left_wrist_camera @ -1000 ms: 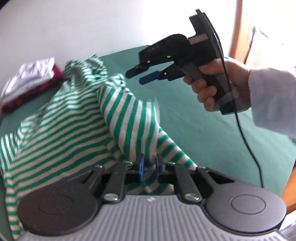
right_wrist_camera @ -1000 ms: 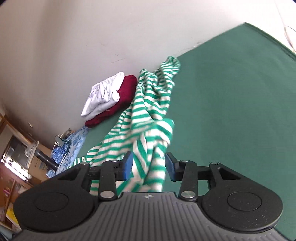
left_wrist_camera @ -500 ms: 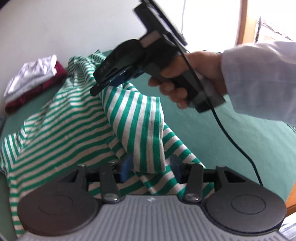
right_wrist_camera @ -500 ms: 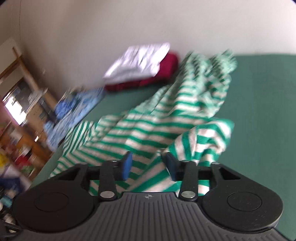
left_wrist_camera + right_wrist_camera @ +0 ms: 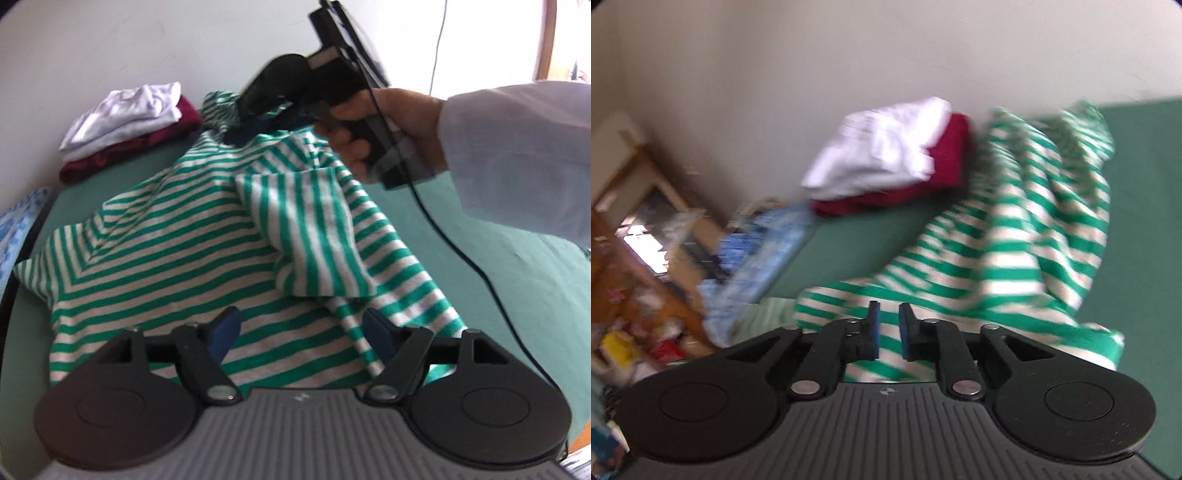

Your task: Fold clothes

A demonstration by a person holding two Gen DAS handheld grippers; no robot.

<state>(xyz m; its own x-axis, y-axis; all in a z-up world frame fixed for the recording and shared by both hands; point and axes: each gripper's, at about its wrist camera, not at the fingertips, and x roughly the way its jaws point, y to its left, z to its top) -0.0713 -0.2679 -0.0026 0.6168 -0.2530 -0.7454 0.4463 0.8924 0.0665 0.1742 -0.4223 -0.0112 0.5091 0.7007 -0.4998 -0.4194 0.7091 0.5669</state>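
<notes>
There is one green-and-white striped shirt (image 5: 177,243) lying on one green table (image 5: 517,288). Behind the striped shirt, by the wall, sits one pile of two folded clothes: one white one (image 5: 125,110) on top and one dark red one (image 5: 110,155) under it. There are two grippers, the left gripper (image 5: 301,334) and the right gripper (image 5: 888,330), plus one hand (image 5: 391,125) with one white sleeve (image 5: 517,155) above the striped shirt.
</notes>
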